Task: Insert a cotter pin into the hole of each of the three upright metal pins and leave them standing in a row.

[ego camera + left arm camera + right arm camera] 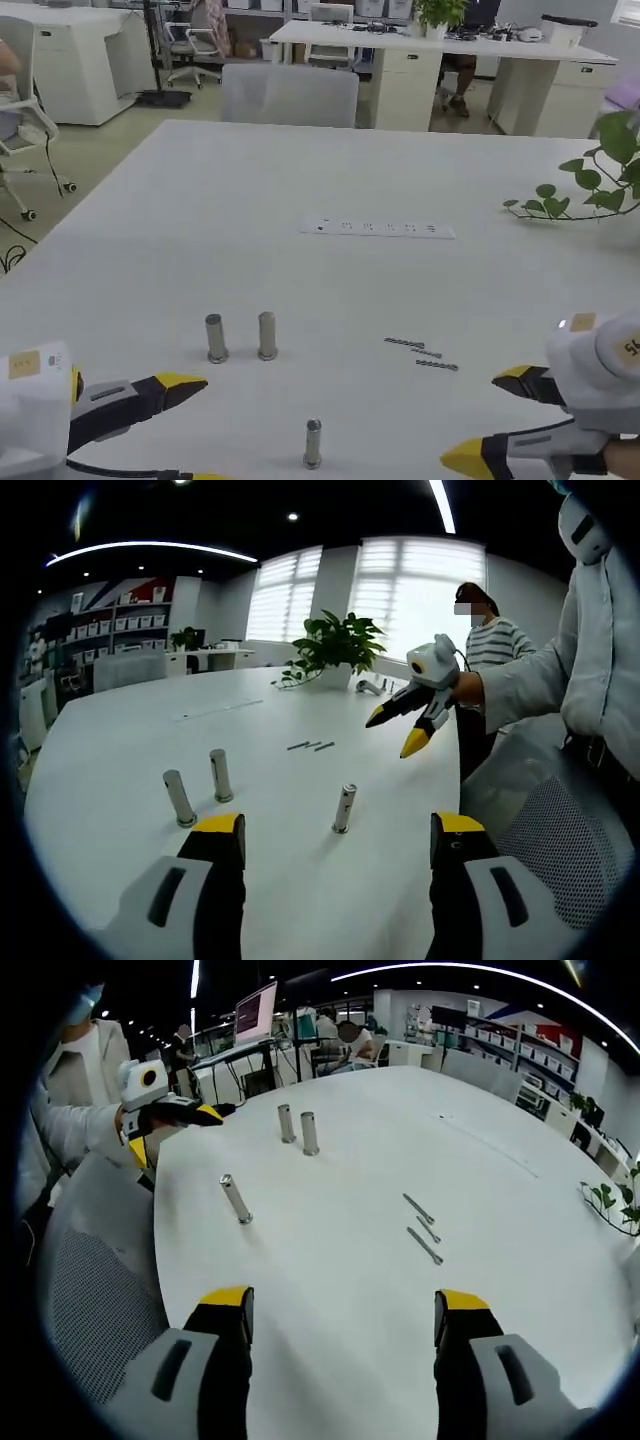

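Three metal pins (pixel 266 336) stand at lower centre, cotter pins (pixel 421 353) loose to their right. We hold left gripper (pixel 200 428) and right gripper (pixel 470 418) empty, jaws apart, ready to pick.

My white table (pixel 300 180) bears three upright pins (pixel 266 336) ahead of my left claw (pixel 195 430), three cotter pins (pixel 425 353) ahead of my right claw (pixel 480 418).

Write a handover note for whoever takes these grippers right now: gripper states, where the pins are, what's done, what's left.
Left gripper: open, empty, low over the table. Right gripper: open, empty.
Two metal pins stand upright side by side; third pin stands apart, nearer the person.
Three cotter pins lie loose on the right.
Done: no insertions. Left: all three, then set a row.
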